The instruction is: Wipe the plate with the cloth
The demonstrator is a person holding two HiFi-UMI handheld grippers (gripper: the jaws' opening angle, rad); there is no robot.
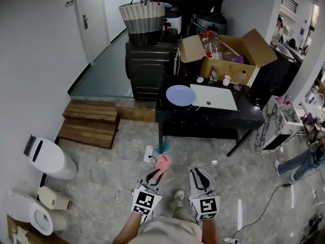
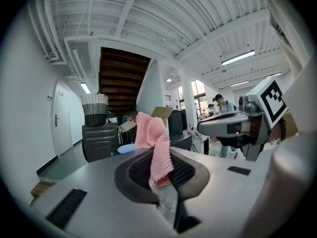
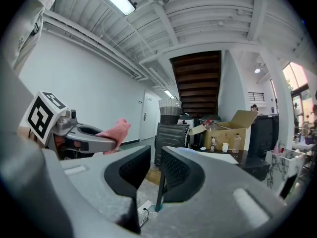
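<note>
The left tongs are clenched on the pink cloth. The right tongs stand a little apart, empty. The plate lies on the black tabletop, straight ahead of both tongs and well apart from them.

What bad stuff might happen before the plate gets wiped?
Most of the cloth flops outside the left gripper; it might slip.
The power strip lies on the way to the table; a foot might catch it.
The plate sits near the table's edge; hard wiping might push it off.
</note>
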